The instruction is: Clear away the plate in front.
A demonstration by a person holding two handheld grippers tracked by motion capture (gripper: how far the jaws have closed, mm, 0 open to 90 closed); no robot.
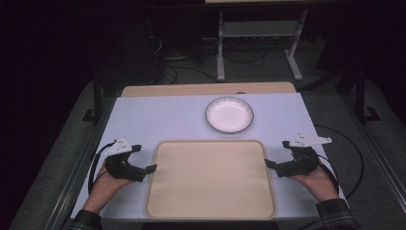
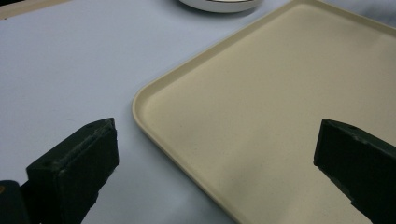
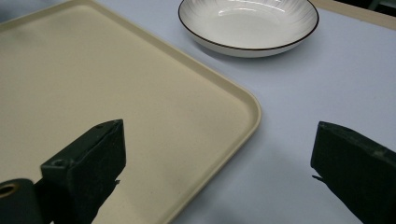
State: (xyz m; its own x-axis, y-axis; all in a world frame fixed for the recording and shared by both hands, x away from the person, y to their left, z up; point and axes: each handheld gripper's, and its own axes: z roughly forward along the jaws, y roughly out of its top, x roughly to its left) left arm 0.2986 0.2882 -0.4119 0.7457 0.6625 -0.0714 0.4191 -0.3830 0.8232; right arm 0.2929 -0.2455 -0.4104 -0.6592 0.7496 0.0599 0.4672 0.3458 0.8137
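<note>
A beige rectangular tray [image 1: 210, 177] lies empty at the near middle of the white table. Just beyond its far edge sits a white bowl with a dark rim [image 1: 229, 114], also empty. My left gripper [image 1: 144, 158] rests at the tray's left edge and is open, with its jaws wide apart. At the tray's right edge my right gripper [image 1: 276, 153] is open too. In the left gripper view, the left gripper [image 2: 215, 144] frames the tray's corner [image 2: 280, 93], with the bowl [image 2: 219, 4] at the top. In the right gripper view, the right gripper [image 3: 217, 149] faces the tray's other corner [image 3: 93, 70] and the bowl [image 3: 247, 21].
The white table top [image 1: 158, 115] has a wooden strip [image 1: 201, 89] along its far edge. Beyond it, a metal stand [image 1: 258, 43] and cables lie on the dark floor. A cable loops on the floor to the right of the table [image 1: 354, 158].
</note>
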